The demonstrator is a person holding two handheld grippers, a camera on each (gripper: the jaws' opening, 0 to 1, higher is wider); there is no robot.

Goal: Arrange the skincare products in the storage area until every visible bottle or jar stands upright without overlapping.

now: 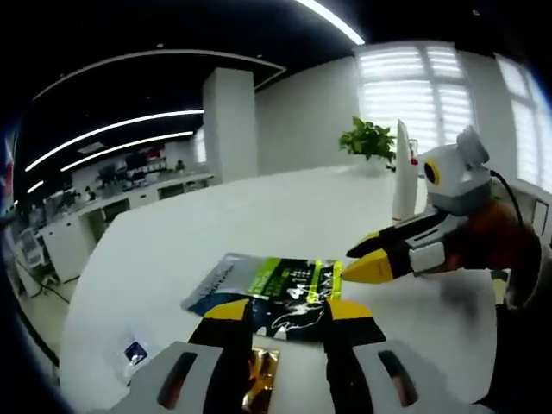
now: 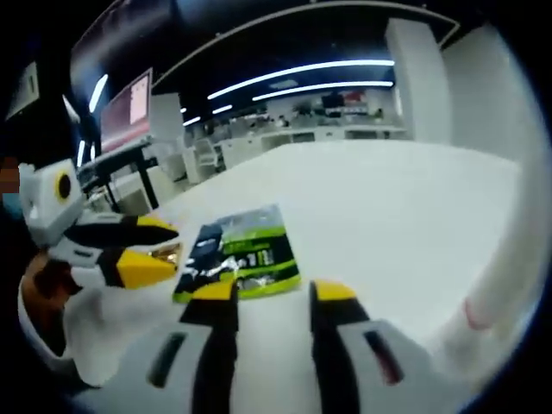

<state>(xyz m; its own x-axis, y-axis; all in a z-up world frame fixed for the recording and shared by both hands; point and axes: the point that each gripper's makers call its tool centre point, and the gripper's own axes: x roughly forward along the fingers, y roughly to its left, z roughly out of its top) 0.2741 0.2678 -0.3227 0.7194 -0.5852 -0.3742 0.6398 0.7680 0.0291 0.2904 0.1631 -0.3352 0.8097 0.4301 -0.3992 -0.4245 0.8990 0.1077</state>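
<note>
A flat green and black sachet lies on the white table, just past the tips of my left gripper. That gripper's jaws stand apart, open. A gold foil piece shows low between them, and I cannot tell whether it is gripped. My right gripper comes in from the right, its tips near the sachet's right edge. A tall white tube stands upright behind it. In the right gripper view the sachet lies ahead of my open right gripper; the left gripper is at its left.
A potted plant stands at the table's far edge. A small clear sachet lies near the front left edge. The white tube looms blurred close at the right of the right gripper view. Office desks lie beyond the table.
</note>
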